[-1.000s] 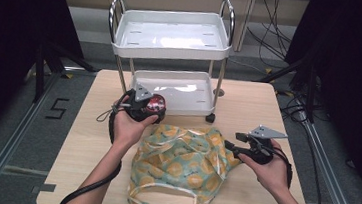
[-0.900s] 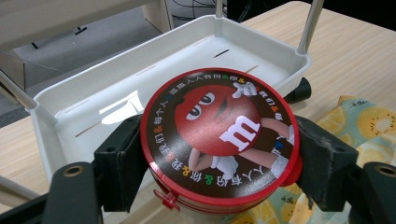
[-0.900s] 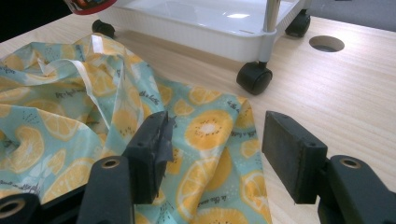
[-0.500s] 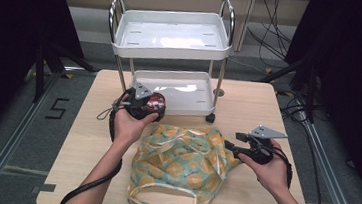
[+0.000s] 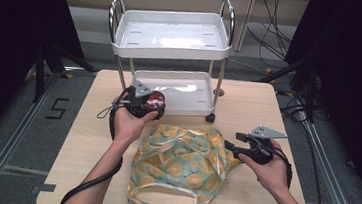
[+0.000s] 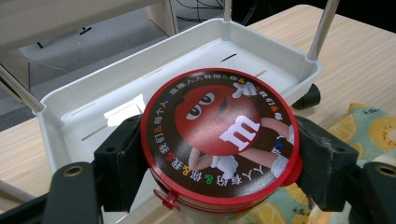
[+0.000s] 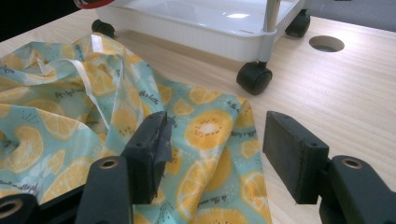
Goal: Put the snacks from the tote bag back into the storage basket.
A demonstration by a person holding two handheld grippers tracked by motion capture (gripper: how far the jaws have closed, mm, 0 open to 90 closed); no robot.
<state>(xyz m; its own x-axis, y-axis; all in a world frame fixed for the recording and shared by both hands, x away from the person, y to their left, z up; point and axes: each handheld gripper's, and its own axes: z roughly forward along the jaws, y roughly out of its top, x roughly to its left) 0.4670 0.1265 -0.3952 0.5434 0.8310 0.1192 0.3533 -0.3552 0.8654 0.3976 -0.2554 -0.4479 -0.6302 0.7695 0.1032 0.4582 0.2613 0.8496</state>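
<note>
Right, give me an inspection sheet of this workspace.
Surface: wooden table, round hole near the cart.
Job's things: red round tin; orange-print bag lying flat.
Clutter: nothing seen.
Grippers: left tongs shut on the tin above the cart's lower tray; right tongs open over the bag's edge.
Cables: one trails from each gripper; more on the floor behind.
Surroundings: white two-tier cart on the table; dark room.

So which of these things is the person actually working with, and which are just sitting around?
In use:
- left gripper, shut on the red round tin
- right gripper, open over the fruit-print bag

Just there:
- white trolley
- wooden table
- floor cables
</note>
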